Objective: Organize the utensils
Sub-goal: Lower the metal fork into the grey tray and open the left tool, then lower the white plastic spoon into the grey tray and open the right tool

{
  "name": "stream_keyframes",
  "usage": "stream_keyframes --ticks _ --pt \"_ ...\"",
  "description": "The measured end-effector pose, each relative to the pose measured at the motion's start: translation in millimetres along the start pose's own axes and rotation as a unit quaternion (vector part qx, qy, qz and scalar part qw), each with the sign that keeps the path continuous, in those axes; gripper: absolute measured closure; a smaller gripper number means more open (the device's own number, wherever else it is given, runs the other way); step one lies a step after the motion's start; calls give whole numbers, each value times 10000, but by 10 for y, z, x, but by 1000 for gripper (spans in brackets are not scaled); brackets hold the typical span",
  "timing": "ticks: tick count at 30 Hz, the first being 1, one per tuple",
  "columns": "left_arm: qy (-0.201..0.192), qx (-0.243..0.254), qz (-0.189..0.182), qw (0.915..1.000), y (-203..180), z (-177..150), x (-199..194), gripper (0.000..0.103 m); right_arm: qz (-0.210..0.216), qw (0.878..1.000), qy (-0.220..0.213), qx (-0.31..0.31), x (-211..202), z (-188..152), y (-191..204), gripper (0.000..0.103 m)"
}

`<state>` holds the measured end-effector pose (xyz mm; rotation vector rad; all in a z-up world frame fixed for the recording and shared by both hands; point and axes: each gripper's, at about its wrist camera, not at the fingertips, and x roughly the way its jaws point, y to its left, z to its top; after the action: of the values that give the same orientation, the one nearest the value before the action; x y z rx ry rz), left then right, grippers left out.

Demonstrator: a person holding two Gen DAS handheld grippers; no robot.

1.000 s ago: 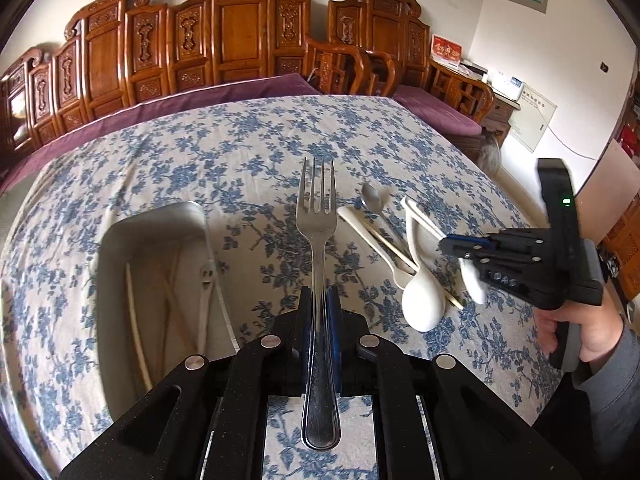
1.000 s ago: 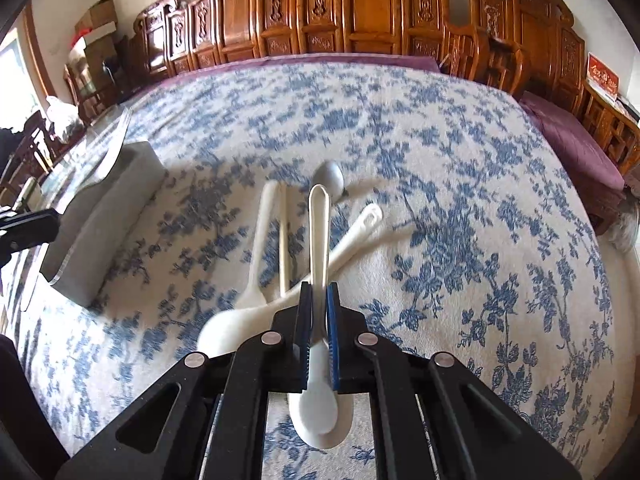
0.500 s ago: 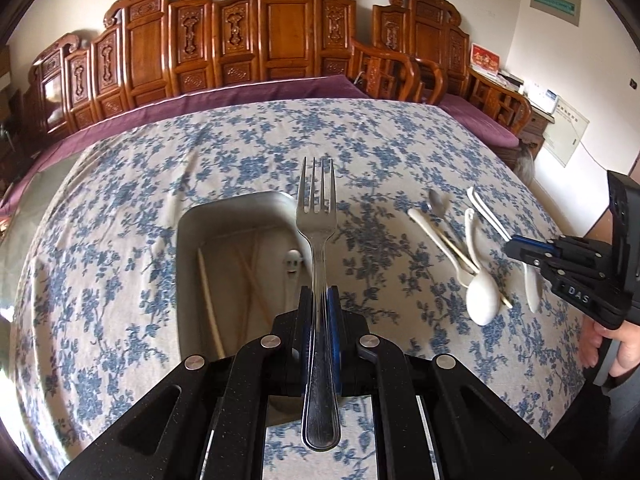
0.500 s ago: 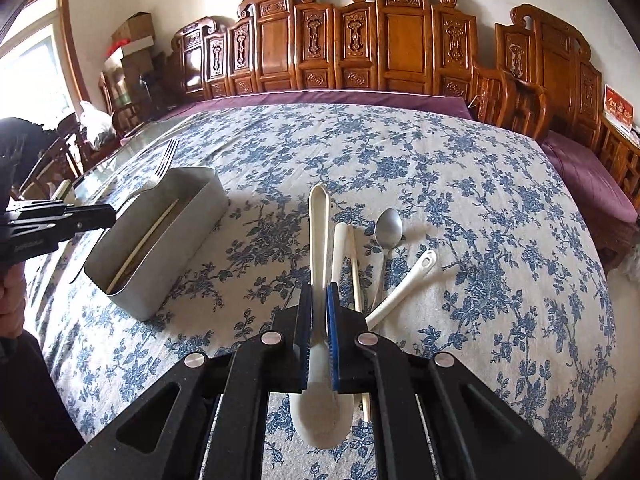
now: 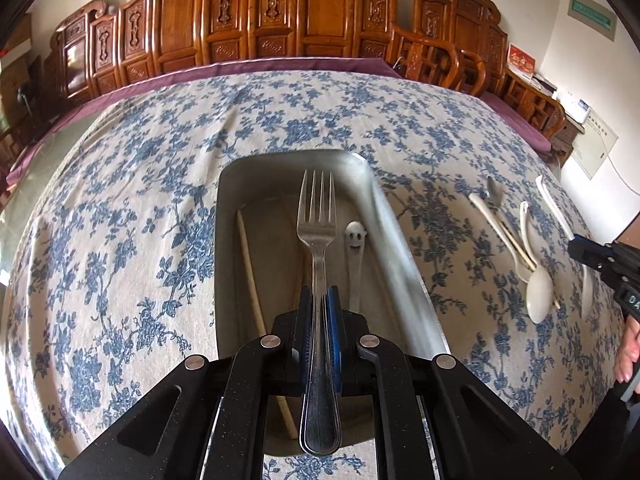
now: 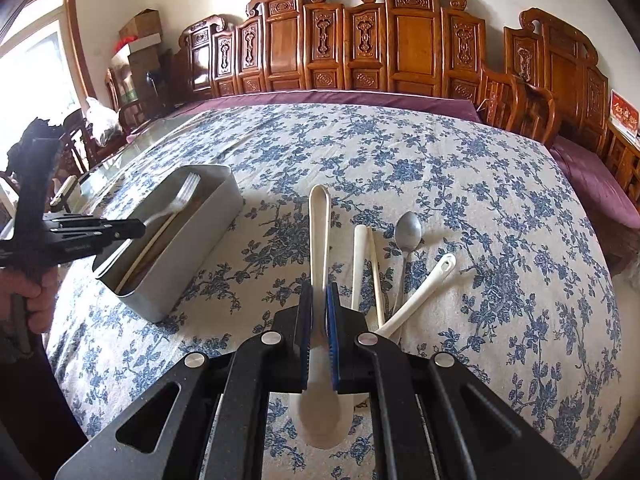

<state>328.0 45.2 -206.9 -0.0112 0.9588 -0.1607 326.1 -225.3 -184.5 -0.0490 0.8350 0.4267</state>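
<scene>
**Fork over tray, white spoon held clear of the pile**

Fork (image 5: 316,216): steel, clamped by its handle in the left tool (image 5: 318,332), tines pointing away from the camera, hanging directly over the open grey tray (image 5: 404,264). From the right wrist view its tines sit above the tray's far end, not resting on anything I can see.

Tray contents: a pale chopstick (image 5: 250,276) along the left wall, a small spoon with a smiley face (image 5: 355,240) near the right wall.

Right of the tray: right tool (image 6: 318,320) clenched on a white plastic spoon (image 6: 320,232), bowl toward the camera, handle pointing away.

Loose pile further right of the tray, on the worktop (image 6: 500,208) with blue floral cloth: a steel spoon (image 6: 407,232), another white spoon (image 6: 424,292), a white handle with a chopstick touching it (image 6: 366,264). Overlapping; exact stacking not clear.

A hand (image 6: 38,292) grips the left tool's handle, left of the tray.

Beyond the tray: carved wooden chairs (image 6: 400,52) along the wall.
</scene>
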Motion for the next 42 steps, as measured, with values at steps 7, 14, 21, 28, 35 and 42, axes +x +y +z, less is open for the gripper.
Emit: stream_keyframes --ticks 7,14,21,28,35,42 --pt "32 -8 71 10000 52 -11 96 96 99 9999 -94 -83 3 97 173 94" --pt "178 -76 102 9998 126 -16 215 96 176 9997 -17 -182 83 184 355 94" --pt "297 -82 107 9995 141 -13 272 96 293 9993 -26 -227 133 346 543 94" --pt "225 -78 21 9997 144 21 193 96 393 9988 0 -276 227 491 791 94" --pt "-57 -60 41 10000 217 95 -17 93 444 9983 53 -379 294 602 1051 94" --pt "-239 -174 100 9995 378 144 -159 86 480 9981 83 -388 395 699 1258 94"
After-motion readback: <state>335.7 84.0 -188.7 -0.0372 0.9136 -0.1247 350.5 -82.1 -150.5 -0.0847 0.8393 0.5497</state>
